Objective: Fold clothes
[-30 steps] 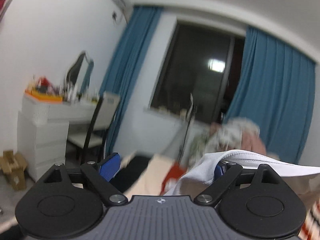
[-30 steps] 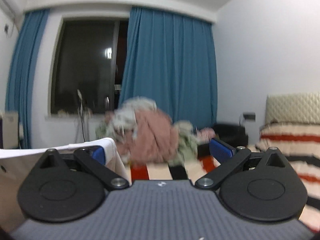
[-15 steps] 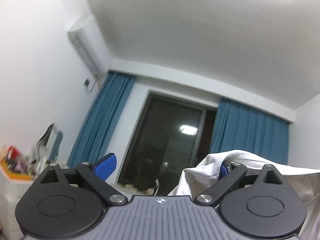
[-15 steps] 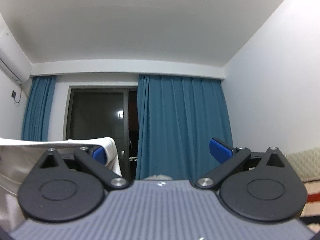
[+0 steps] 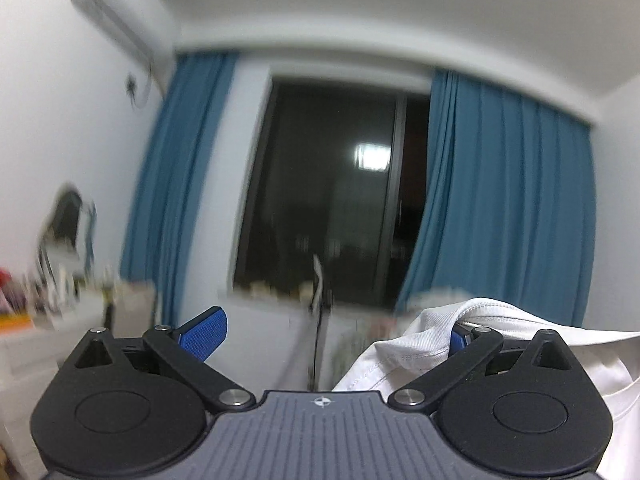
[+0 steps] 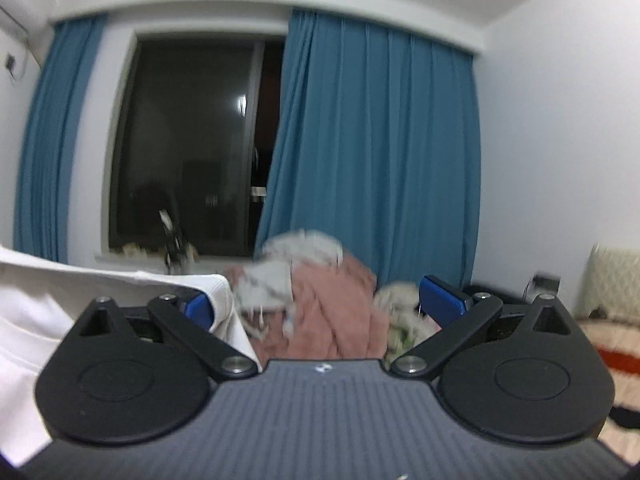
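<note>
Risk: the white T-shirt (image 5: 404, 356) merely hangs over one finger of each claw, so a tilt or shake could slide it off.
Left claw (image 5: 332, 330): spread wide, clamping nothing.
Right claw (image 6: 320, 304): likewise released.
Garment: white cotton, stitched hem, stretched in the air between both claws, above the clothes pile (image 6: 320, 280) on the bed (image 6: 608, 344).

The left tool (image 5: 334, 330) points level into the room, its blue fingers spread wide, the right finger (image 5: 456, 339) mostly hidden. The right tool (image 6: 320, 310) is likewise level, both blue fingers set wide apart.
</note>
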Action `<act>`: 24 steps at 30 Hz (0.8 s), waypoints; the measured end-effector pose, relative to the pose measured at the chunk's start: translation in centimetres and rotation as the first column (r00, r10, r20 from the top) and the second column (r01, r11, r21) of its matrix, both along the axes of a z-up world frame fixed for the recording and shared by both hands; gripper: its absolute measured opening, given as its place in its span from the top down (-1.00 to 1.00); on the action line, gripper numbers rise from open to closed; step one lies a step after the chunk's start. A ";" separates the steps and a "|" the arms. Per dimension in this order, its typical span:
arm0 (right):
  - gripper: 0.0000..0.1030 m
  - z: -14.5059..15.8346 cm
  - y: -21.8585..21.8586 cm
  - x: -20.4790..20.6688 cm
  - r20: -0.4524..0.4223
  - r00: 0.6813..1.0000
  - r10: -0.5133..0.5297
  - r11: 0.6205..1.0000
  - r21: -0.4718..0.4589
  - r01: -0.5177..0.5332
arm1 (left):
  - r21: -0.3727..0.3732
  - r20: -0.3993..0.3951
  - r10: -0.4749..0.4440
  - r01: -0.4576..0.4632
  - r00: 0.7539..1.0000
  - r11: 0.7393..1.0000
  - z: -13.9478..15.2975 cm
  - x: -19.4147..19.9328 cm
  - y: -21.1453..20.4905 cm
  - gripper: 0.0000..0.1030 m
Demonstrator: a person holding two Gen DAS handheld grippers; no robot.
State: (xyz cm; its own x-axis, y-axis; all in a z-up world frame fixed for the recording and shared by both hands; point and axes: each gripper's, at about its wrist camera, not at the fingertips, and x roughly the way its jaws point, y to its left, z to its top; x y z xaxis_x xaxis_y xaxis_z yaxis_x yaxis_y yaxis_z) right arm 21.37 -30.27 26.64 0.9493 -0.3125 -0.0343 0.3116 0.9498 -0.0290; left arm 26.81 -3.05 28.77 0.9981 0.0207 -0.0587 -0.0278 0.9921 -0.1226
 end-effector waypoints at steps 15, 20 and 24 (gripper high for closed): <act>-1.00 -29.9 -4.2 29.5 -0.426 0.905 0.004 0.998 0.057 0.022 | 0.019 -0.509 -0.052 0.072 0.859 0.997 -34.6 33.7 -2.3 -0.95; -0.99 -33.1 -2.2 32.5 -0.593 0.786 0.176 0.983 0.065 -0.171 | 0.012 -0.724 -0.166 0.253 0.669 0.967 -39.6 38.5 -3.5 -0.94; -0.99 -34.7 -0.7 33.1 -0.653 0.693 0.306 0.947 0.131 -0.295 | 0.032 -0.817 -0.194 0.379 0.542 0.925 -39.7 39.8 -4.7 -0.94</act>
State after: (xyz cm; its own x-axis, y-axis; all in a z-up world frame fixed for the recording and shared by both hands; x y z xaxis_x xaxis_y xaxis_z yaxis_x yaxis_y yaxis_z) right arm 54.50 -30.95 -8.06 0.7275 -0.0090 -0.6860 -0.0829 0.9914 -0.1008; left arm 66.63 -7.77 -10.92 0.5053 -0.1549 -0.8489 0.2692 0.9630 -0.0155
